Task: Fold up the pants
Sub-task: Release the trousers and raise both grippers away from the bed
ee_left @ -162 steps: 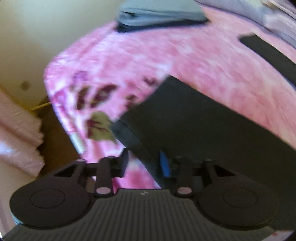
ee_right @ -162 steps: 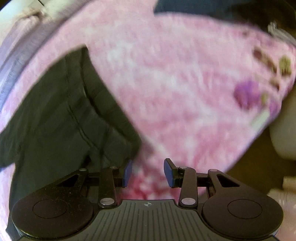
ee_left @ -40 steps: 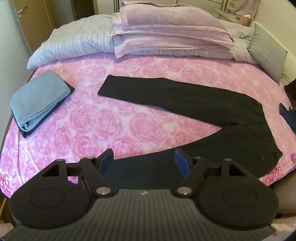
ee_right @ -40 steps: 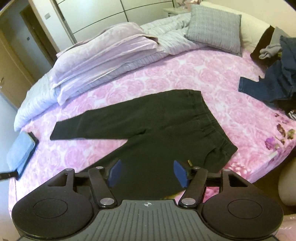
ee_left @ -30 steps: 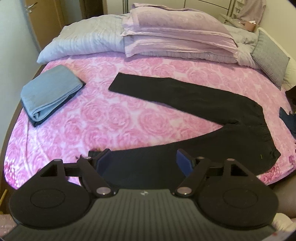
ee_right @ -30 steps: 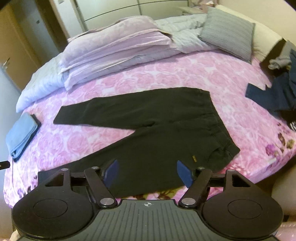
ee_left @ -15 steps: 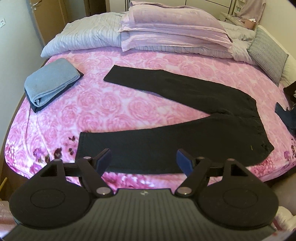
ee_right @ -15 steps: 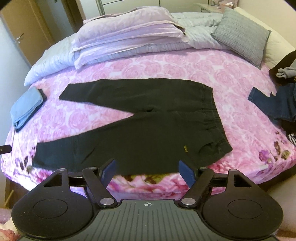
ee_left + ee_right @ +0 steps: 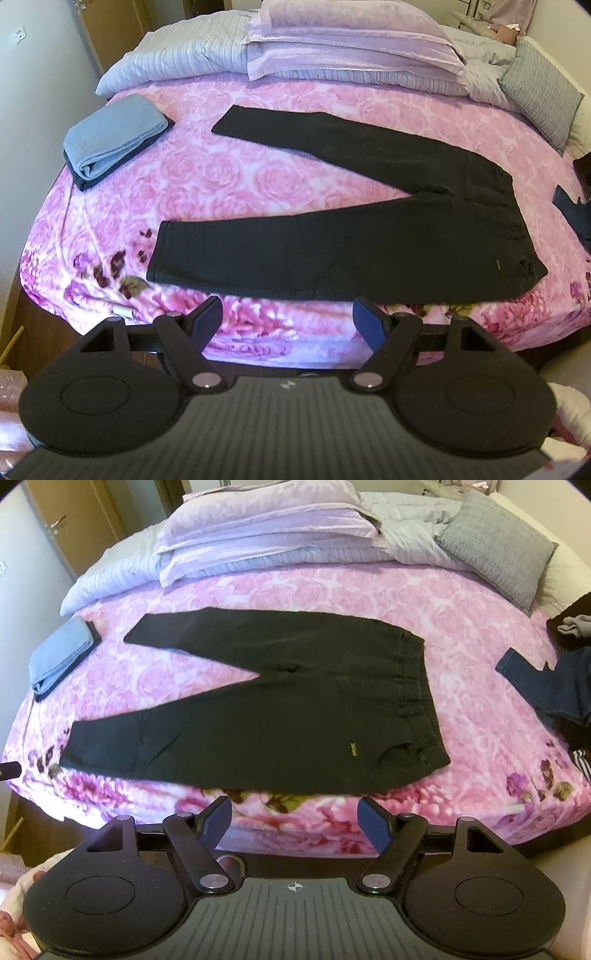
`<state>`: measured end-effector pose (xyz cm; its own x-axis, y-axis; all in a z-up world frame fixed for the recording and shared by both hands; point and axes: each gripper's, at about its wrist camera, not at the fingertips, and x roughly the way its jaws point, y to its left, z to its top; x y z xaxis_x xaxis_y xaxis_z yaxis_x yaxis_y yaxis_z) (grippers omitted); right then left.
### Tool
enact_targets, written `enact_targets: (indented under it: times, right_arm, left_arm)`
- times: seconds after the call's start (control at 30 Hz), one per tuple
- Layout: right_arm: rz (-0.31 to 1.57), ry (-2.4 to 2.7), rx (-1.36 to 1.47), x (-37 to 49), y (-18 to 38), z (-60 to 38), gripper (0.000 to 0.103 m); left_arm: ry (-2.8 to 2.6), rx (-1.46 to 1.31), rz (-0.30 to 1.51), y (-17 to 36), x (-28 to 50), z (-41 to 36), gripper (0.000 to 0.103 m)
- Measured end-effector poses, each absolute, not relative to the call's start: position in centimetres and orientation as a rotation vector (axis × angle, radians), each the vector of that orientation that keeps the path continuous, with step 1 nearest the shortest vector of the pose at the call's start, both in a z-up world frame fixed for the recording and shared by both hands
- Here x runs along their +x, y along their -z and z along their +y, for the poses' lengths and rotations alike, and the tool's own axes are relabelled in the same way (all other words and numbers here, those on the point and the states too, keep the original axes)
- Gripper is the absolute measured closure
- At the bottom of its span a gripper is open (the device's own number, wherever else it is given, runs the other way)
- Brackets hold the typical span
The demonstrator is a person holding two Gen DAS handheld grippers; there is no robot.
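I hold my left gripper (image 9: 288, 319) up in front of the bed, and its two blue-tipped fingers (image 9: 365, 323) are wide apart with nothing between them. My right gripper (image 9: 294, 821) is the same, fingers spread and holding nothing. Both hang just off the near edge of the bed and touch no cloth. The black pants (image 9: 369, 229) lie flat on the pink rose blanket (image 9: 229, 177), spread out like a big V. The waistband (image 9: 417, 686) is toward the right edge of the bed. One leg runs along the near edge, and its cuff (image 9: 159, 258) ends close to the near left corner. The other leg points toward the far left, and its cuff (image 9: 225, 123) stops near the folded blue cloth (image 9: 110, 136). That blue cloth sits by the left edge, on top of something dark. A small yellow tag (image 9: 353, 748) shows on the pants near the waistband. At the far edge of the bed lie purple pillows (image 9: 351, 40) stacked on a pale ribbed quilt (image 9: 184, 59). A grey cushion (image 9: 498, 546) leans at the far right corner. Dark blue jeans (image 9: 546, 686) and some other clothes are bunched by the right edge, apart from the pants.
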<state>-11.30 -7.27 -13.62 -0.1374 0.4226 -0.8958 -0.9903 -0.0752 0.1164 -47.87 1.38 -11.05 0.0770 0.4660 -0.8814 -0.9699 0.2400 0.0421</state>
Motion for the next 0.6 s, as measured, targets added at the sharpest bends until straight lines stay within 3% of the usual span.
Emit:
enact_targets:
  times: [0.6]
  right_arm:
    - [0.961,-1.507,-0.861,-11.5,14.2,-8.7,0.031]
  left_arm:
    - [-1.204,-0.683,0.964,11.4,-47.9,-0.6,0.028]
